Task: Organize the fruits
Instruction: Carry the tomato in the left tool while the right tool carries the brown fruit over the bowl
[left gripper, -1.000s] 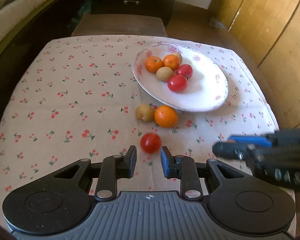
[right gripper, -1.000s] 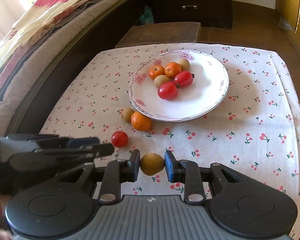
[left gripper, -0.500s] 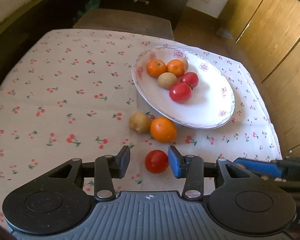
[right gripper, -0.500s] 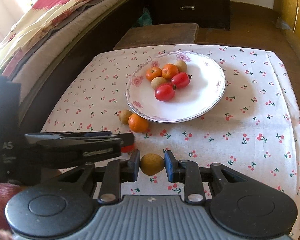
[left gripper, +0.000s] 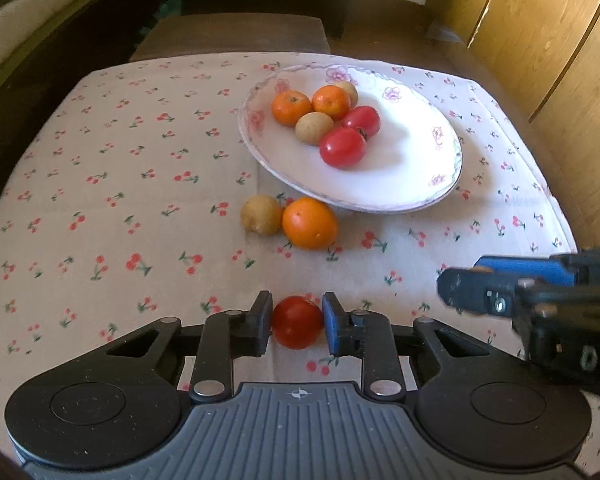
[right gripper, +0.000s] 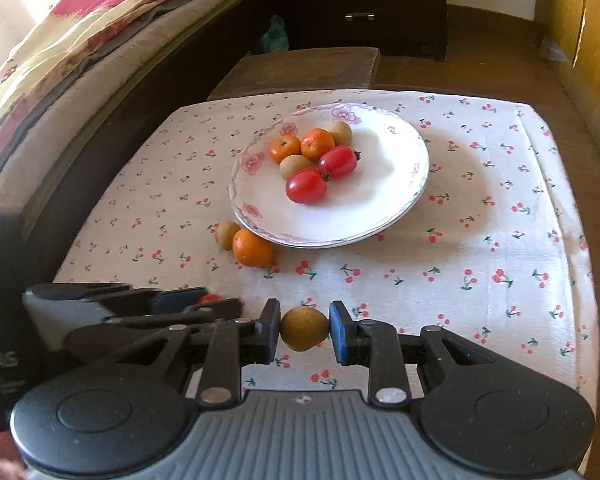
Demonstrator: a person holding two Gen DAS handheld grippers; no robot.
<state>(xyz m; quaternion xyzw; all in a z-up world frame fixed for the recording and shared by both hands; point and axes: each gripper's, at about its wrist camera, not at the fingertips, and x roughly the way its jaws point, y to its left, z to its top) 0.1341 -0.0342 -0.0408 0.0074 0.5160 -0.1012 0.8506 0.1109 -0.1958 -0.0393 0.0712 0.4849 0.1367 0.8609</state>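
Left wrist view:
- The left gripper [left gripper: 296,322] has its fingers [left gripper: 260,322] clamped on a red tomato [left gripper: 297,321], one pad on each side of it, low over the table [left gripper: 100,200] with its cherry-print cloth.
- Ahead of the fingertips and a little to the left lies a small tan fruit [left gripper: 261,215], touching an orange [left gripper: 309,223] that lies straight ahead.
- Beyond those two stands a white flowered plate [left gripper: 400,184], its near rim just past the orange.
- On the far left part of the plate sit two oranges [left gripper: 291,108], two tan fruits [left gripper: 314,128] and two red tomatoes [left gripper: 342,147], bunched together.
- To the right of the fingers the right gripper [left gripper: 472,290] enters from the frame edge; its fingertips are seen side-on and blurred.

Right wrist view:
- The right gripper [right gripper: 304,328] has its fingers [right gripper: 270,330] pressed on a tan-yellow fruit [right gripper: 304,328], held between the pads just above the cloth.
- Just left of these fingers the left gripper [right gripper: 204,304] reaches in, with a sliver of the red tomato [right gripper: 209,298] showing between its fingers.
- Ahead and left of the fingertips the loose orange [right gripper: 253,247] lies against the small tan fruit [right gripper: 226,234], beside the plate's [right gripper: 380,216] near-left rim.
- The plate stands ahead of the fingers, with its bunch of fruit on the far left side.
- Far beyond and left of the table runs a bed [right gripper: 80,60] with a flowered cover.
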